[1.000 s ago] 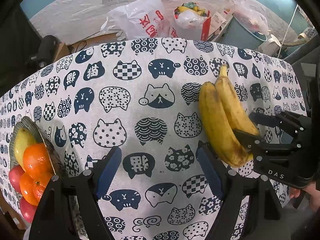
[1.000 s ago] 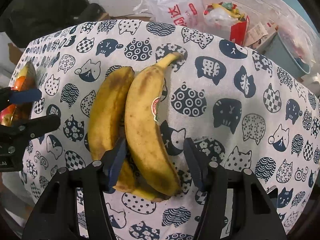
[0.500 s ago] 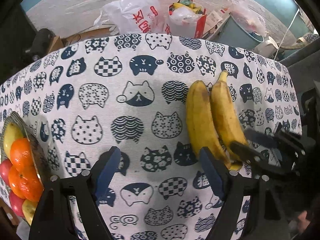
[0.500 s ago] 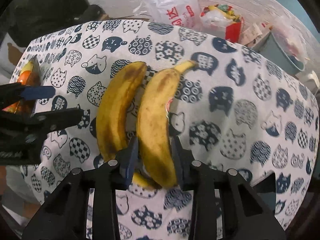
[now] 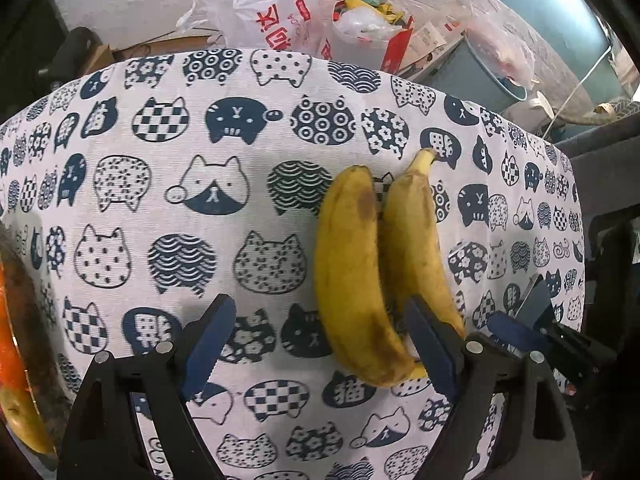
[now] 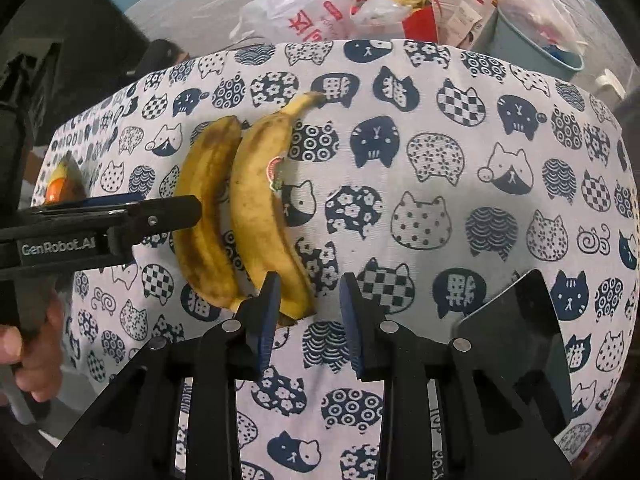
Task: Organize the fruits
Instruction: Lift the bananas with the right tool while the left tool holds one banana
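Note:
Two joined yellow bananas (image 5: 360,264) with brown spots lie on the cat-print tablecloth (image 5: 200,200); they also show in the right wrist view (image 6: 240,208). My left gripper (image 5: 320,344) is open, its right finger beside the bananas' near end. My right gripper (image 6: 308,316) is open and empty, just right of the bananas' near end, its left finger touching or nearly touching the right banana. The left gripper shows from the side in the right wrist view (image 6: 120,216). A fruit plate (image 5: 24,320) with oranges sits at the far left edge.
Beyond the table's far edge are a white plastic bag (image 5: 272,12), a red box with rubbish (image 5: 368,28) and a grey bin (image 6: 532,44). A hand holds the left gripper's handle (image 6: 28,352).
My right gripper let go of the right banana, opened and shifted right. My left gripper moved right toward the bananas, so the fruit plate slid to the frame's edge.

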Demonstrator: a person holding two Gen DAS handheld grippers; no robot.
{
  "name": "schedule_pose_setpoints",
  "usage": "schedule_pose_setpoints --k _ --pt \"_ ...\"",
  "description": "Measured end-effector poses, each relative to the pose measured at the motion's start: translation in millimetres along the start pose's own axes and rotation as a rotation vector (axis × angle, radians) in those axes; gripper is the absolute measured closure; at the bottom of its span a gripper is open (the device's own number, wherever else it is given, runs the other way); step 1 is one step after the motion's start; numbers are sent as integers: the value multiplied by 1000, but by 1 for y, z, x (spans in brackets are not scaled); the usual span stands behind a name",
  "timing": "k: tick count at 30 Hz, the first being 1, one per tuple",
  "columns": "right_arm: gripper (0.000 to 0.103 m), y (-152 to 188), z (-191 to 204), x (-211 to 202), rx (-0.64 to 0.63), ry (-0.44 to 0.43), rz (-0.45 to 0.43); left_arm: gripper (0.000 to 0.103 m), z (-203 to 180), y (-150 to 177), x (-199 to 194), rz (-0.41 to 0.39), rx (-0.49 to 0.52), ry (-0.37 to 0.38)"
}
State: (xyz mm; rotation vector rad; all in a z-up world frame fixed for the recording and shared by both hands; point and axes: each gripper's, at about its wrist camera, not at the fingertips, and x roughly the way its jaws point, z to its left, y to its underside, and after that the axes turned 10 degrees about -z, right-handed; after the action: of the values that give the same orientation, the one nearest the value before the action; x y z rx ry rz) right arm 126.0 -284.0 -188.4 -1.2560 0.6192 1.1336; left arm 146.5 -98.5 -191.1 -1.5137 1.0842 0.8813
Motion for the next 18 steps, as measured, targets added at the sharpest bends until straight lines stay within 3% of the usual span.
schedule_pose_setpoints --k 6,12,14,18 --pt "64 0 -1 -4 -11 2 -9 16 -5 2 14 20 -10 -25" --pt "60 -2 2 -1 -10 5 -12 18 -6 1 14 -14 13 -35" --pt "59 -2 1 1 -6 6 -10 30 -3 3 10 -34 30 -51" --pt "56 -1 0 2 -3 11 -7 55 -10 3 9 -33 38 10"
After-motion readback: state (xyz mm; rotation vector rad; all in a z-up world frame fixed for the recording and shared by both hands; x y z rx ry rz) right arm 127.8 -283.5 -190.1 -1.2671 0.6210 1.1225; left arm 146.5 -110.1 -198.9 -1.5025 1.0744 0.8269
